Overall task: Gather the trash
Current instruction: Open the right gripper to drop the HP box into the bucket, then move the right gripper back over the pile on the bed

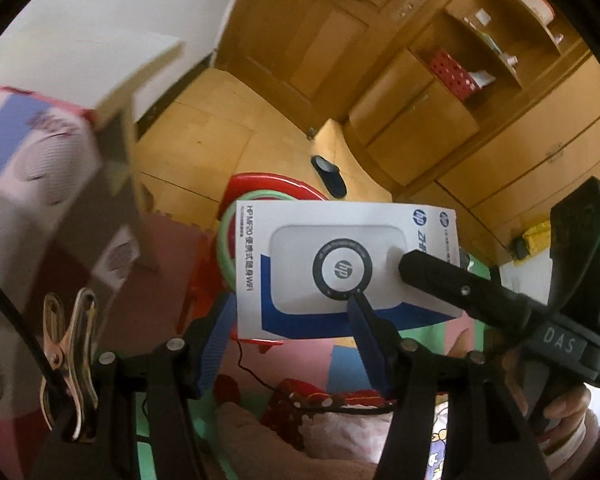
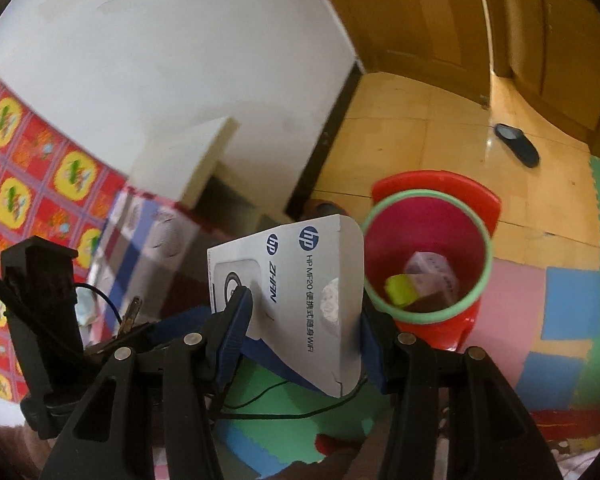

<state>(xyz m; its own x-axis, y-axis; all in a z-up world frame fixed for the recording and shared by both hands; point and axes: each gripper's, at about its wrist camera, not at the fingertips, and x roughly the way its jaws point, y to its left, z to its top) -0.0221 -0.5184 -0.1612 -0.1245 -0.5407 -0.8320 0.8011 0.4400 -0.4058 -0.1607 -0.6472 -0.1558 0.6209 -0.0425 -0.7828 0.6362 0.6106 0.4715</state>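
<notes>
Right wrist view shows the right gripper [image 2: 304,316] closed on the box [image 2: 300,292], a white HP carton. Its blue pads press the two broad faces, and the narrow printed side of the box looks toward the camera. The long axis of the box runs forward, away from the jaws, and it tilts a little to the right.

The bin [image 2: 432,256], a red pail with a green rim, stands on the floor just beside the box, forward and to the right of it. In this view the far corner of the box almost meets the green rim, but the box is not over the opening yet. Inside the bin some small pieces of trash already lie. I judge that the coming move is a short carry forward and to the right, until the box hangs above the opening, and then the jaws let go.

Left wrist view shows the left gripper [image 1: 288,336] with jaws apart and holding nothing. The box [image 1: 340,268] is in front of it, with the broad face to the camera, and the bin [image 1: 236,216] is mostly hidden behind it. The right gripper [image 1: 404,268] comes in from the right side, held low and pointing to the box. So the right hand is the one that does the drop, and the left only waits near.
</notes>
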